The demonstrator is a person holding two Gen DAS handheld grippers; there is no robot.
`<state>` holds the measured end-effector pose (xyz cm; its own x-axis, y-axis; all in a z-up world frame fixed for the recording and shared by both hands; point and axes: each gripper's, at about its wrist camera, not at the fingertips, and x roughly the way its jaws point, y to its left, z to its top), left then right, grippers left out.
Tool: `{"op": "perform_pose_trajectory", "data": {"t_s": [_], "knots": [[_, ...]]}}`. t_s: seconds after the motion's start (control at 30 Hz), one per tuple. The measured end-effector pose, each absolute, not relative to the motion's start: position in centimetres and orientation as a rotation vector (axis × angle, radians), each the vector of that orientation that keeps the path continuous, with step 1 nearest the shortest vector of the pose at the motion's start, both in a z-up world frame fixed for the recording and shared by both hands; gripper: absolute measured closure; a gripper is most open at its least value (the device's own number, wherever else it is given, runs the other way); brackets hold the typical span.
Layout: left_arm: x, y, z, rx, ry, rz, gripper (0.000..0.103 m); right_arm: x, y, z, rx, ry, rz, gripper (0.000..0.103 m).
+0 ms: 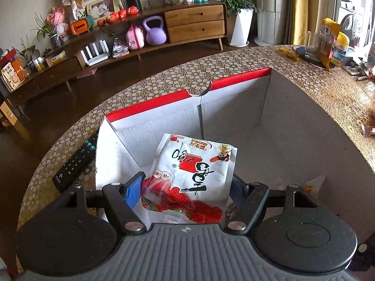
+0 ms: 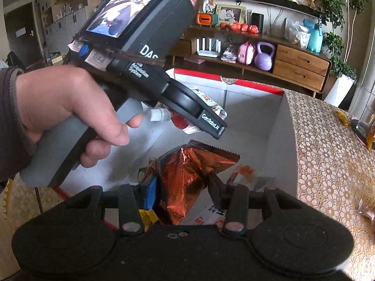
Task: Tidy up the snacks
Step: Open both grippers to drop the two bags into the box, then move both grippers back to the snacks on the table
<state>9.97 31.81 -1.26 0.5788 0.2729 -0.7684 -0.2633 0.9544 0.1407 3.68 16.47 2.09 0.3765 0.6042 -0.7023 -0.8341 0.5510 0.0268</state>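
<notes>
My left gripper [image 1: 185, 190] is shut on a white spouted pouch with red strawberry print [image 1: 194, 168], held over the open white cardboard box with a red rim [image 1: 234, 79]. In the right wrist view my right gripper [image 2: 182, 182] is shut on a crinkled red-orange foil snack bag [image 2: 187, 175], also above the box [image 2: 255, 89]. The left gripper's body [image 2: 145, 46] and the hand holding it [image 2: 65, 107] fill the upper left there, with the pouch [image 2: 208, 105] hanging under it. Other wrappers [image 2: 243, 175] lie low in the box.
The box stands on a table with a gold pebble-pattern cloth [image 1: 328, 93]. A black remote [image 1: 75, 161] lies left of the box. A glass [image 1: 316, 46] and yellow packets [image 1: 330, 30] stand at the table's far right. A wooden sideboard [image 1: 194, 23] lines the wall.
</notes>
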Motion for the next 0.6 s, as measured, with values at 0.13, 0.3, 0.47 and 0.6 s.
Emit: {"op": "perform_pose_trajectory", "data": {"t_s": [0.13, 0.3, 0.47, 0.6], "knots": [[10.1, 31.7, -1.4, 0.013, 0.901, 0.309, 0.029, 3.7, 16.6, 1.7, -0.373, 0.731, 0.943, 0.058], [10.4, 31.3, -1.5, 0.042, 0.917, 0.313, 0.028, 3.8, 16.5, 1.6, -0.373, 0.731, 0.932, 0.056], [10.0, 30.7, -0.7, 0.053, 0.879, 0.311, 0.028, 3.9, 16.2, 2.1, -0.356, 0.715, 0.936, 0.041], [9.6, 30.0, 0.2, 0.074, 0.862, 0.321, 0.028, 3.6, 15.5, 2.5, -0.346, 0.704, 0.934, 0.041]]}}
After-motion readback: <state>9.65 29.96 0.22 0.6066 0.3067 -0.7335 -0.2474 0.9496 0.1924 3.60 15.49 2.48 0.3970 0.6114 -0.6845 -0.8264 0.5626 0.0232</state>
